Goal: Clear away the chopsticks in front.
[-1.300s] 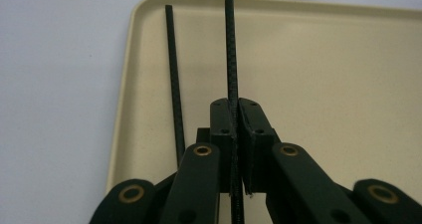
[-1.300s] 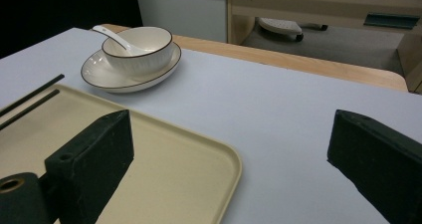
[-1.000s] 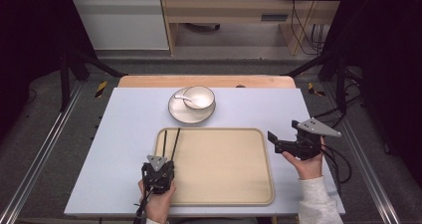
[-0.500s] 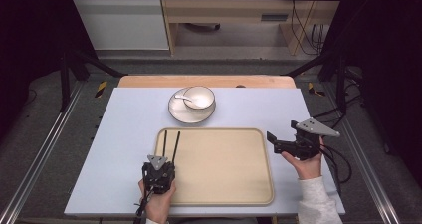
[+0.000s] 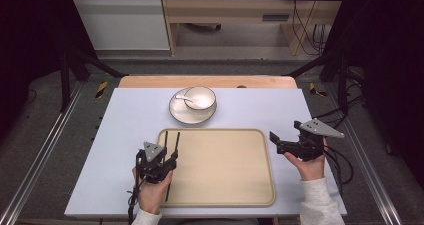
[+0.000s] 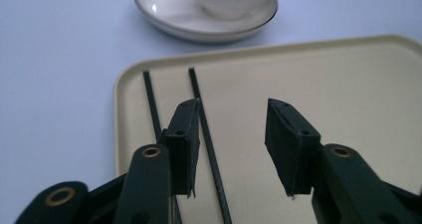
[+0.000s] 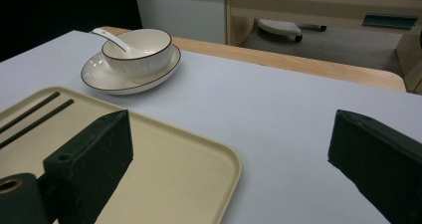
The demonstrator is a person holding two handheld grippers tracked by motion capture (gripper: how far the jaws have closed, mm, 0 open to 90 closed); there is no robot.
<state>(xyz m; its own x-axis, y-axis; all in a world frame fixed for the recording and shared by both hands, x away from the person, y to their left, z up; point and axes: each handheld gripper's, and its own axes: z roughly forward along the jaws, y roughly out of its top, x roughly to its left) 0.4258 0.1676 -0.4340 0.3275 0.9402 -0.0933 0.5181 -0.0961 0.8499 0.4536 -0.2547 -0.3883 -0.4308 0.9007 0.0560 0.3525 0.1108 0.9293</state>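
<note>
Chopsticks (image 5: 170,157), a black pair, lie along the left edge of the beige tray (image 5: 225,200), running near to far, side by side and not quite parallel; my left gripper (image 5: 159,161) sits over their near ends; its jaws have just been opening, and in the left gripper view they stand apart with nothing pressed between the pads; one stick (image 6: 206,134) lies just beside the left pad on the tray floor, the other (image 6: 152,102) passes behind it; since a second ago the left hand has lifted slightly off the tray; I judge the sticks released and set down, so the placing step looks done; my right gripper (image 5: 284,144) hovers open and empty at the tray's right edge, unmoved; far of the tray, a bowl (image 5: 199,97) with a white spoon (image 5: 186,100) sits on a saucer (image 5: 192,116); the sticks' near ends are hidden under the left gripper in the high view; whether the sticks touch each other there I cannot tell.
</note>
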